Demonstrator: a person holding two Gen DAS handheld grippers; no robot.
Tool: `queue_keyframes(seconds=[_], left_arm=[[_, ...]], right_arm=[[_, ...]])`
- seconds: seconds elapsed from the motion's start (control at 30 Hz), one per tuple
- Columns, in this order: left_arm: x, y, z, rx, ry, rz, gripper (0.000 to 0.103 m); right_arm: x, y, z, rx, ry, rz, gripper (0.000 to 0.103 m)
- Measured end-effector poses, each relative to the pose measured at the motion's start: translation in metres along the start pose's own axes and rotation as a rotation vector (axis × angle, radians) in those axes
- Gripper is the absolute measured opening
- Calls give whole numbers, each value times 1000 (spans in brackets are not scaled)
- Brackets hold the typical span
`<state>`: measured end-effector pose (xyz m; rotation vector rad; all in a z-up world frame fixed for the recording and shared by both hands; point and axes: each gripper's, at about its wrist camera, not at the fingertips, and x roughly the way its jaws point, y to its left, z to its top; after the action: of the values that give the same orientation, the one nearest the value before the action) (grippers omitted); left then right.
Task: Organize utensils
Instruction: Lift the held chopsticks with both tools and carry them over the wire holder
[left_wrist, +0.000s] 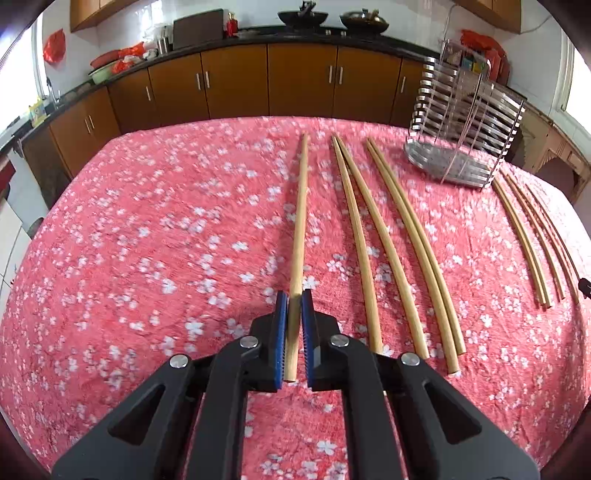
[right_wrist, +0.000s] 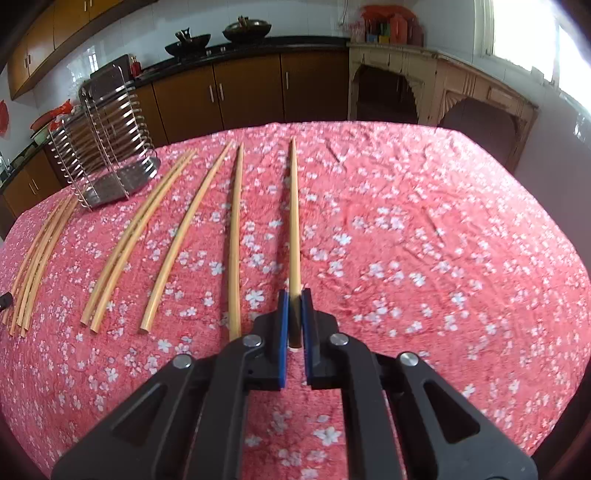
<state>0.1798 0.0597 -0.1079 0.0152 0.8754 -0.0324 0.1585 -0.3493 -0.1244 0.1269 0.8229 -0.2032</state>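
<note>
In the left wrist view my left gripper (left_wrist: 294, 300) is shut on the near end of a long bamboo chopstick (left_wrist: 300, 221) that points away over the pink floral cloth (left_wrist: 147, 258). To its right lie two pairs of chopsticks (left_wrist: 356, 240) (left_wrist: 417, 251) and several more (left_wrist: 528, 236) at the far right. In the right wrist view my right gripper (right_wrist: 294, 295) is shut on another chopstick (right_wrist: 294, 221). Left of it lie two single chopsticks (right_wrist: 235, 240) (right_wrist: 183, 240), a pair (right_wrist: 129, 240) and a bundle (right_wrist: 37, 258). The metal wire utensil rack (left_wrist: 465, 129) (right_wrist: 107, 147) stands at the back.
Brown kitchen cabinets (left_wrist: 236, 81) with a dark counter run behind the table. A pale wooden side table (right_wrist: 443, 85) stands at the back right. The cloth right of the right gripper (right_wrist: 443, 258) holds nothing.
</note>
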Motion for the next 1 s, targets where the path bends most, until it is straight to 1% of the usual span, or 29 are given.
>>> queue_keyframes(seconds=[0.1, 0.17, 0.2, 0.27, 0.3, 0.37, 0.43, 0.57, 0.67, 0.87, 1.0], left_arm=[[-24, 5, 3, 0, -77, -15, 7], [-48, 7, 9, 3, -160, -22, 7], [-56, 8, 10, 3, -189, -25, 7], [-78, 11, 18, -3, -269, -36, 7], [-91, 13, 23, -9, -318, -42, 7], [-107, 16, 31, -27, -373, -52, 7], [-117, 20, 42, -47, -409, -56, 7], [-129, 27, 62, -80, -450, -47, 7], [-134, 27, 73, -88, -473, -38, 7], [-138, 26, 85, -90, -487, -36, 7], [-138, 24, 92, -85, -496, -30, 7]], right_arm=[[-22, -3, 4, -9, -74, -17, 8], [-40, -5, 9, -15, -138, -31, 8], [-50, -6, 12, -17, -173, -36, 8], [-69, -7, 18, -18, -238, -33, 8], [-82, -8, 23, -19, -285, -26, 8], [-96, -9, 31, -19, -341, -15, 8], [-112, -11, 41, -9, -402, 3, 8], [-125, -17, 61, 26, -470, 33, 8], [-130, -20, 71, 42, -502, 44, 8], [-129, -19, 91, 47, -523, 50, 8], [-131, -11, 103, 29, -540, 41, 8]])
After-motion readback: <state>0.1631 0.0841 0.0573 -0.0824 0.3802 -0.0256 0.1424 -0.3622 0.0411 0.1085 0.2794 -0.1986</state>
